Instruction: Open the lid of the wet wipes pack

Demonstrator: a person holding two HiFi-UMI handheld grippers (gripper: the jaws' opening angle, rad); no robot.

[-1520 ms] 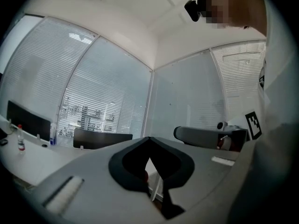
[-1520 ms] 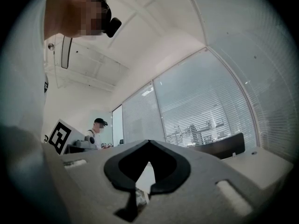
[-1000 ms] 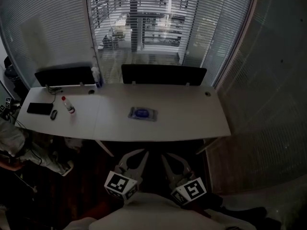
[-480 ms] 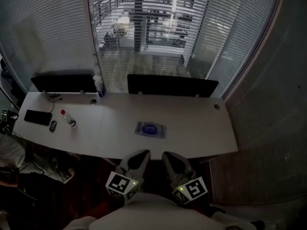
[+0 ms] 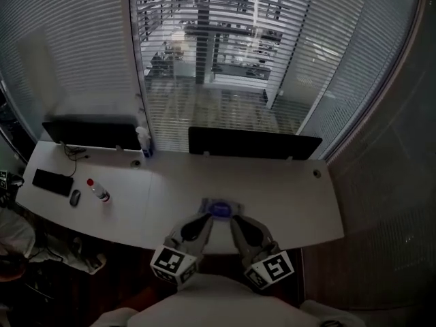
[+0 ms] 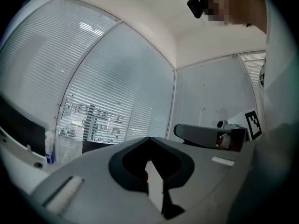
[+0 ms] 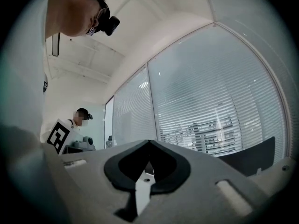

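The wet wipes pack (image 5: 219, 208), pale with a blue lid, lies flat near the front edge of the white table (image 5: 286, 203). Its lid looks closed. In the head view my left gripper (image 5: 204, 221) and right gripper (image 5: 236, 222) point at it side by side from the near side, tips just short of the pack. Neither touches it. Both are shut with nothing between the jaws. The left gripper view shows the left gripper (image 6: 149, 142) aimed up at the blinds, and the right gripper (image 7: 149, 143) points the same way; the pack is hidden in both.
A red-capped bottle (image 5: 97, 191), a dark phone (image 5: 53, 182) and a mouse (image 5: 75, 197) lie at the table's left end. Two dark panels (image 5: 255, 143) and a spray bottle (image 5: 144, 142) stand along the far edge. A second person (image 7: 83, 117) stands behind.
The table and the wipes pack have drawn closer in the head view: the pack was well ahead of the grippers and now lies right at their tips. Both grippers stay shut.
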